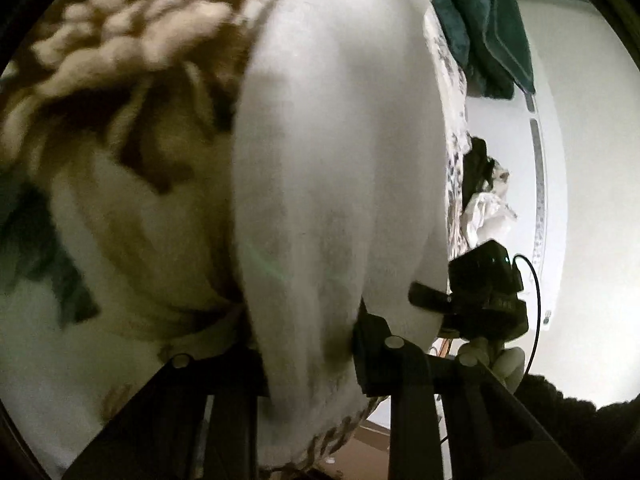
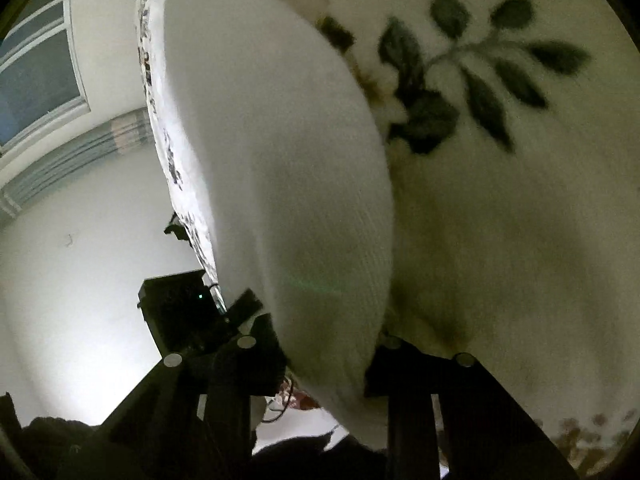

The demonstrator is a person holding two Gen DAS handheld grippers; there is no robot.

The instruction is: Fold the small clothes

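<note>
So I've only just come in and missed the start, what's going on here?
A person is folding small laundry with a handheld gripper in each hand. Both the left gripper and the right gripper are clamped on the same white knit garment, one near each end. It lies over a floral blanket. More clothes, including a dark green towel, wait further back.

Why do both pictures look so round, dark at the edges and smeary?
Both views are fisheye, so the corners go black and lines bow. Left wrist view: the flowered blanket is smeared, the white cloth sharper. Right wrist view: the leaf print is soft, and the wall glares behind dark tongs.
</note>
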